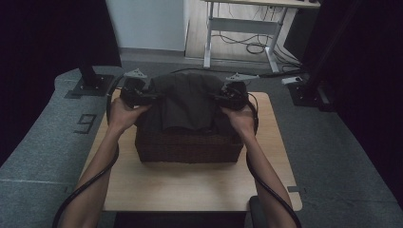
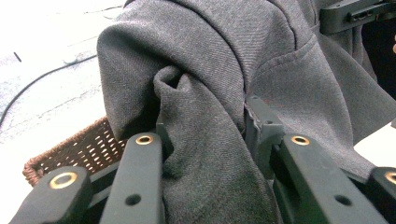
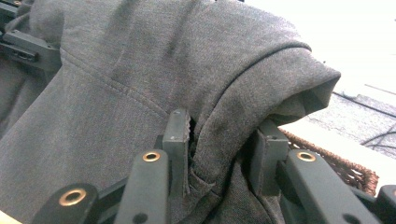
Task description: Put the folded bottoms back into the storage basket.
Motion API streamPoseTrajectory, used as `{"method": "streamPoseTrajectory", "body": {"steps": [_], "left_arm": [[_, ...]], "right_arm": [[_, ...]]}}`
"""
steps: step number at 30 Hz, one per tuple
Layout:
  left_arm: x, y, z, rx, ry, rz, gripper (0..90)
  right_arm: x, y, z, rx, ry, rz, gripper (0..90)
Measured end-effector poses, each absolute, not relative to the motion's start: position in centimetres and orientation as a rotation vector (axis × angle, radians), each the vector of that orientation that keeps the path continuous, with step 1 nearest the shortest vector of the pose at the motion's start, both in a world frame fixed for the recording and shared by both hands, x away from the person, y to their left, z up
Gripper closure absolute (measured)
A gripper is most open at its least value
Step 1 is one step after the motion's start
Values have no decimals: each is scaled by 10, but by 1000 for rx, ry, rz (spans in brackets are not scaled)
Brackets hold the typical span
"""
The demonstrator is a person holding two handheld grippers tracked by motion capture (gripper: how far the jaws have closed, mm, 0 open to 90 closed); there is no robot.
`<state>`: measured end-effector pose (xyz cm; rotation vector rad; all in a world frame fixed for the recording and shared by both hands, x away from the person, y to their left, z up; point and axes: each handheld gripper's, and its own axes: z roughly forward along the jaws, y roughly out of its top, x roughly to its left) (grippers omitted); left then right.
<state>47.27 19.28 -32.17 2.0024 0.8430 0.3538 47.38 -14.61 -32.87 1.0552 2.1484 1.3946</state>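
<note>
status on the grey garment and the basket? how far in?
Done: both grips are on. In hand: left gripper and right gripper each pinch a fold of the grey garment, held over the wicker basket. Left: lower it fully in and let go.

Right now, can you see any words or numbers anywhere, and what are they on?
"9": one big dark number on the grey floor mat, left of the wooden table; seen from this side it could also be a 6.
No words, labels or brand marks can be read on the grey garment, the wicker basket, or either gripper.
</note>
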Motion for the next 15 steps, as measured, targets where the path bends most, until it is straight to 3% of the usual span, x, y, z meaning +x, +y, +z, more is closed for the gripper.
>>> {"method": "streamPoseTrajectory", "body": {"steps": [15], "left_arm": [[493,192,-366,2015,911,341,643]], "right_arm": [[498,-137,-372,1127,2163,1345,643]]}}
